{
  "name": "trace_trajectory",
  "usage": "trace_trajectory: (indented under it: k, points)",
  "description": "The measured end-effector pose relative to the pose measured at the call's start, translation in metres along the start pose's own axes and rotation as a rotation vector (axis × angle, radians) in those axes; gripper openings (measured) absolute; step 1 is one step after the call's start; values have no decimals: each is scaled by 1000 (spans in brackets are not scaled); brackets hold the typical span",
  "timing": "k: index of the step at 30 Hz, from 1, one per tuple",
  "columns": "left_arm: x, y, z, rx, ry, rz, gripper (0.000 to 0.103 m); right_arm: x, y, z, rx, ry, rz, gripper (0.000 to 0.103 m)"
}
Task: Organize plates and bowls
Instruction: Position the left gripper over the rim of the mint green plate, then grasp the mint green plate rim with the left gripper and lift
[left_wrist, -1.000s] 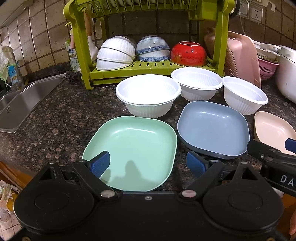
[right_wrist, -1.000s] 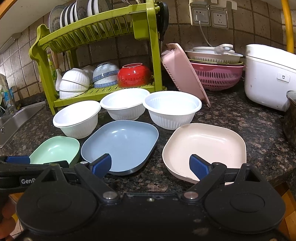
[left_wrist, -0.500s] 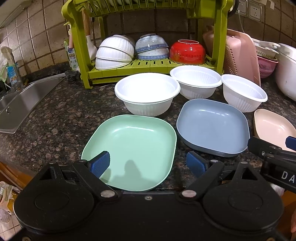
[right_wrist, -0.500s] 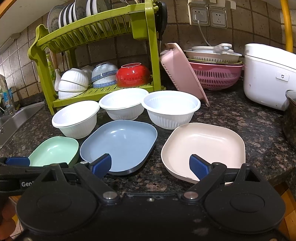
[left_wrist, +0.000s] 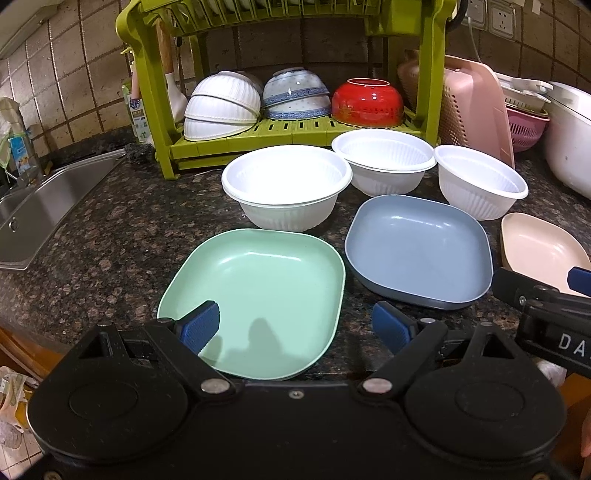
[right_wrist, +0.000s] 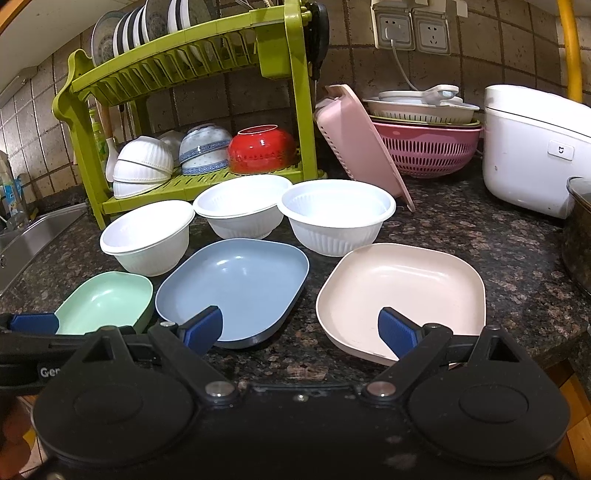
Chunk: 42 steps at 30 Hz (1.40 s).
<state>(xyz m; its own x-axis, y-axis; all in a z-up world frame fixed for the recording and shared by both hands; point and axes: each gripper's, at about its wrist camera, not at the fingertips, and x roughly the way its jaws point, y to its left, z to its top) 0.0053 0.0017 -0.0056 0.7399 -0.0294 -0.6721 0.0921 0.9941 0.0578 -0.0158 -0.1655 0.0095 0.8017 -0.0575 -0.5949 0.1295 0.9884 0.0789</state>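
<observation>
**A:** Left wrist view first. What lies ahead of the left hand-held gripper (left_wrist: 293, 326)?

**B:** The green plate (left_wrist: 255, 299), flat on the granite tabletop (left_wrist: 110, 236), straight in front and just below. Its near edge falls between the two blue pads, which stand wide apart and hold nothing. The left pad overlaps the plate's near left corner in the picture; I cannot tell whether it touches. Beyond the plate stands a white ribbed bowl (left_wrist: 286, 190), with two more white bowls (left_wrist: 384, 166) (left_wrist: 480, 182) to its right. The blue plate (left_wrist: 419, 251) sits just beside the green one, and the pink plate (left_wrist: 541, 254) lies further right, partly behind the other tool.

**A:** And the pose?

**B:** Low, near level, aimed toward the green dish rack (left_wrist: 295, 133) at the back.

**A:** Now the right wrist view.

**B:** The right hand-held gripper (right_wrist: 301, 328) is also spread open and empty, with the bare strip of stone between the blue plate (right_wrist: 236, 284) and the pink plate (right_wrist: 402, 295) ahead of it. Its right pad overlaps the pink plate's near rim, its left pad the blue plate's. The left tool shows at the lower left, by the green plate (right_wrist: 107, 301).

**A:** So who takes what?

**B:** My judgement: each hand is nearest its own plate, left to green, right to pink or blue. The plates are roughly square, so no long axis matters; the rim is the only grip.
</observation>
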Motion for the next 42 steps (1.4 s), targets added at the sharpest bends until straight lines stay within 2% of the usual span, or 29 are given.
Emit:
trace_trajectory:
  k: [11,15,19,24,29,35,39,42]
  points:
    - [-2,-8,0,23,-18,-16,90,-5,-13,0,39,-44,-36,96]
    - [-7,-10,0,18,-64,-12,90,-11,-16,2,53,-120,-52,96]
    - [-17,-7,2,-34,-135,-13,90,-21,-20,1,87,-223,-90,96]
    - [-24,0,8,-69,-157,-42,90,-26,-23,5,101,-255,-85,96]
    - [-33,14,13,-87,-218,-25,90,-31,-16,6,102,-275,-47,96]
    - [-47,47,23,-163,-285,-8,90,-35,10,5,1,-292,8,95]
    - [-44,70,28,-203,-254,-13,90,-33,29,4,-63,-215,127,93]
    - [-35,79,30,-166,-204,6,90,-31,43,2,-105,-159,212,92]
